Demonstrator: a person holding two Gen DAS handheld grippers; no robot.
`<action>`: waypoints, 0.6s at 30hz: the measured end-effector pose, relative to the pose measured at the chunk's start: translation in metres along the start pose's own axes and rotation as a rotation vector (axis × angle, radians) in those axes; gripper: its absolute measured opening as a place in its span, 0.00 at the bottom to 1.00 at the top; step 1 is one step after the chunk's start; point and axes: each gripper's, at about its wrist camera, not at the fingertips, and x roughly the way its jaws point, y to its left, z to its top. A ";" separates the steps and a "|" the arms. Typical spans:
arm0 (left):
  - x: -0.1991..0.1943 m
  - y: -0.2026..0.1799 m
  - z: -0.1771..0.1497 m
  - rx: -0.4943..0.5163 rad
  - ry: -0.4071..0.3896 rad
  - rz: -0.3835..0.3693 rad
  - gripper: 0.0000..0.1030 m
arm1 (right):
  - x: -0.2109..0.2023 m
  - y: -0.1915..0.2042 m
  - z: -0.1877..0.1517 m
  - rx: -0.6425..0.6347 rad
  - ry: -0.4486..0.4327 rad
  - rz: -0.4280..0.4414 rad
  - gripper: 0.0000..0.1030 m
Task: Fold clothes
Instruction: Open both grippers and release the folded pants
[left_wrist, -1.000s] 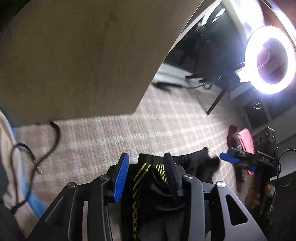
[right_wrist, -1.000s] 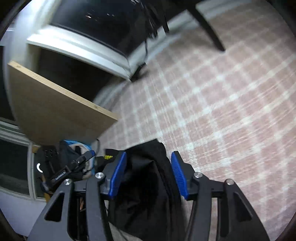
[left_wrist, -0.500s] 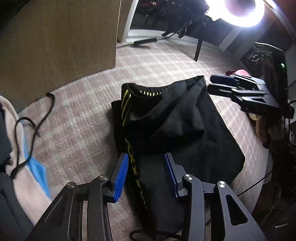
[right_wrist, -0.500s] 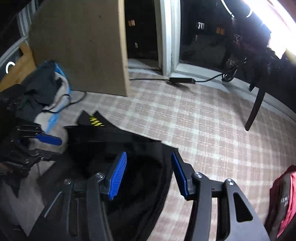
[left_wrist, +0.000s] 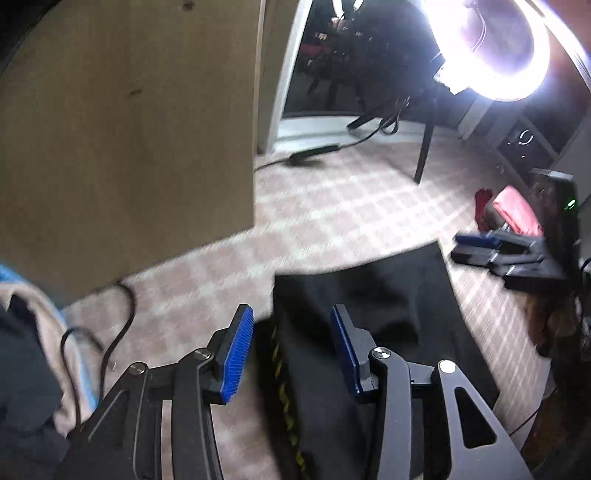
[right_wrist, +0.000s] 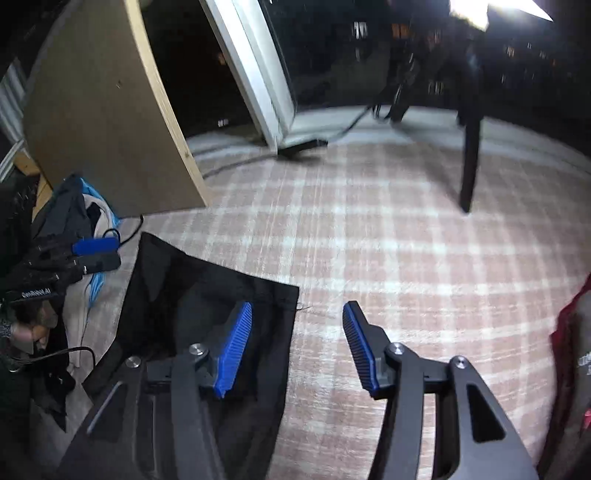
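Both tongs now empty and spread wide. A second ago each held a bunch of the black fabric garment with yellow markings (left_wrist: 369, 332), lifted off the floor; half a second ago the garment was already down on the pink-and-white plaid carpet (right_wrist: 406, 258), with a loose flap lying across its middle.

Left tongs (left_wrist: 291, 347): blue pads apart, nothing between them, hovering over the near-left part of the garment, next to the yellow-marked edge. Right tongs (right_wrist: 297, 347): also wide, unloaded; left pad above the garment's right edge, right pad above bare carpet.

Garment state: lies flat on the carpet as a roughly rectangular dark panel, far edge straight, far corners squared in both views. The loose flap seen half a second ago is no longer evident; surface looks smoother. Motion blur present, fine creases cannot be judged.

Surroundings: tan wooden board (left_wrist: 129, 129) standing at far left; heap of beige, blue and dark clothes (right_wrist: 85, 214) to the left of the garment; red cloth item (left_wrist: 513, 210) at right; lit ring lamp (left_wrist: 491, 48) far right.

Interpretation: one fold appears laid and released. Judged partway through this garment: the panel is still wide, so a further fold across it seems likely needed. Next grasp would probably want both tongs on one edge's corners. Risk: a pad catching only the top layer and undoing the fold.
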 end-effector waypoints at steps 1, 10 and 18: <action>0.000 0.000 -0.009 -0.003 0.015 -0.017 0.41 | 0.000 0.004 -0.006 -0.005 0.006 0.013 0.50; 0.011 -0.007 -0.069 -0.045 0.119 0.001 0.43 | -0.001 0.035 -0.058 -0.052 0.064 0.127 0.39; 0.025 -0.014 -0.068 0.020 0.121 0.177 0.32 | 0.017 0.058 -0.077 -0.171 0.154 0.009 0.30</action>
